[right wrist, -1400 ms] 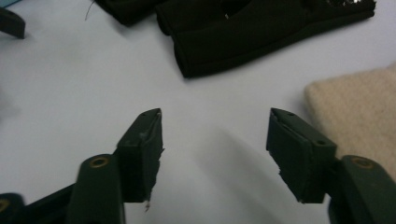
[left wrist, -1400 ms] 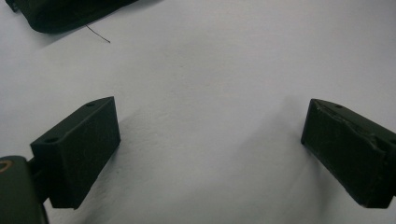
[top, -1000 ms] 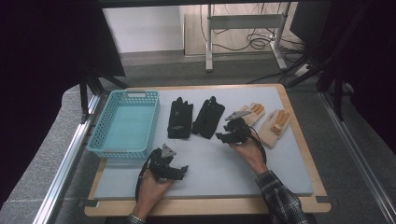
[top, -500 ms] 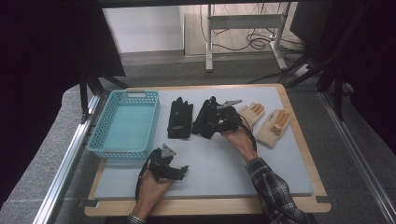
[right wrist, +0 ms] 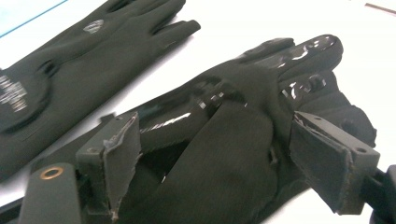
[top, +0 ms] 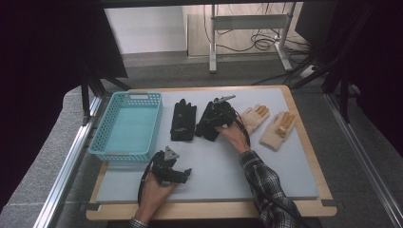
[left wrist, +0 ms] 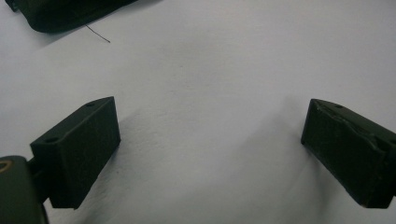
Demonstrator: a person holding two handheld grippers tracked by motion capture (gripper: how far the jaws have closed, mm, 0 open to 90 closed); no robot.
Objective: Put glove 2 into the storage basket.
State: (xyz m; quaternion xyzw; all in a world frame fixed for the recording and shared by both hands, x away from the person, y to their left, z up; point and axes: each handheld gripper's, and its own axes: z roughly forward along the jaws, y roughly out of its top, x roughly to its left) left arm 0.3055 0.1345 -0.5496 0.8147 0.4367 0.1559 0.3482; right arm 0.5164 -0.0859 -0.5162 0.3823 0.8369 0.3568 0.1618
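Note:
Two black gloves lie side by side on the grey mat. My right gripper (top: 215,118) hangs low over the right black glove (top: 207,130). In the right gripper view that glove (right wrist: 243,116) bulges up between the two pads (right wrist: 119,158); the jaws have just been opening and stand wide, so the right gripper (right wrist: 219,158) is open. The left black glove (top: 183,121) lies flat beside it, also seen as the left black glove (right wrist: 70,60). My left gripper (top: 179,173) rests near the mat's front edge, and this left gripper (left wrist: 210,149) is open over bare mat.
A blue mesh basket (top: 124,156) stands on the left of the board. Two beige gloves (top: 254,118) (top: 279,129) lie to the right of the black pair. The grey mat (top: 237,175) is bare in front of the gloves.
My right hand has moved left and away from me, from beside the beige gloves onto the right black glove, and its jaws have opened. The left hand stayed put.

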